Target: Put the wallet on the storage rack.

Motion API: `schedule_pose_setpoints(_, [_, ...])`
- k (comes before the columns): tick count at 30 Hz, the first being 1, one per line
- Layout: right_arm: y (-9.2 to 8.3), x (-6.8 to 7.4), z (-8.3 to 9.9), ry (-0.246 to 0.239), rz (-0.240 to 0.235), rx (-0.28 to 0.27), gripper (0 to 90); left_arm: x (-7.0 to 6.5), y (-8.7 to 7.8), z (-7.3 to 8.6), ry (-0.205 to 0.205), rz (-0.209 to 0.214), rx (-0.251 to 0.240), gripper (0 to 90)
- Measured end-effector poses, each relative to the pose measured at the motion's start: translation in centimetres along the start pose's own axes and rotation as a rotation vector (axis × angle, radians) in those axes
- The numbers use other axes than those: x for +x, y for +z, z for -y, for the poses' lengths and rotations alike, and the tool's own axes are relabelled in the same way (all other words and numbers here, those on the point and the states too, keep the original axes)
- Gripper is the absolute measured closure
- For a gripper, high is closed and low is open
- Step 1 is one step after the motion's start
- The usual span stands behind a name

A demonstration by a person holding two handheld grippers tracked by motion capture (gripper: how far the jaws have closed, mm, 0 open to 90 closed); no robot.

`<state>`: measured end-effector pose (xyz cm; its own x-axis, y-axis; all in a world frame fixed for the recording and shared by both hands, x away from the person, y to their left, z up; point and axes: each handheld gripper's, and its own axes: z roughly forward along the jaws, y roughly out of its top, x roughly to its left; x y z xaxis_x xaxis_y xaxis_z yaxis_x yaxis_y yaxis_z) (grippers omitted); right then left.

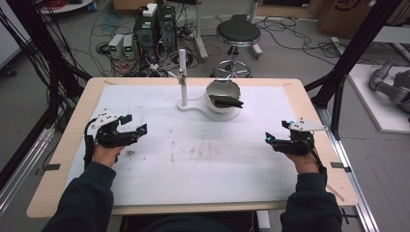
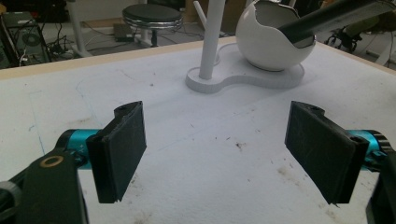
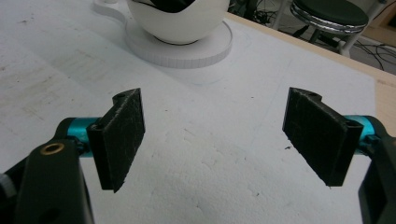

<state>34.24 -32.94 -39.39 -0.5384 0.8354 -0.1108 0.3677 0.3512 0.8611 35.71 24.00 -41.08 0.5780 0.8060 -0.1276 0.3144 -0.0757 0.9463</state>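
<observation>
At the lower left and lower right of the high view, the person is wearing dark navy long sleeves (image 1: 87,193) reaching to the wrists. The left gripper (image 1: 134,124) and right gripper (image 1: 269,139) are showing black bodies, each topped by a pale grey three-cornered plate, with small teal lights glowing near the jaws. In the left gripper view (image 2: 217,149) and right gripper view (image 3: 212,140), flat black textured pads are sitting on teal metal cylinders, a brass-ringed hole showing at lower left.
</observation>
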Motion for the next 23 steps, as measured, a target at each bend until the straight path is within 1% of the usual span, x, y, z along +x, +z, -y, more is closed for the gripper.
schedule_pose_setpoints(5, [0.11, 0.12, -0.15, -0.003, -0.002, -0.008, 21.2, -0.01, 0.00, 0.01, -0.001, 0.001, 0.000, 20.5])
schedule_pose_setpoints(14, [0.29, -0.11, -0.05, -0.008, 0.013, -0.003, 21.2, 0.04, -0.02, 0.01, 0.001, -0.003, 0.000, 20.5])
schedule_pose_setpoints(23, [0.30, -0.13, 0.01, -0.009, 0.005, -0.004, 21.2, 0.10, 0.10, 0.06, -0.003, -0.003, 0.002, 20.6])
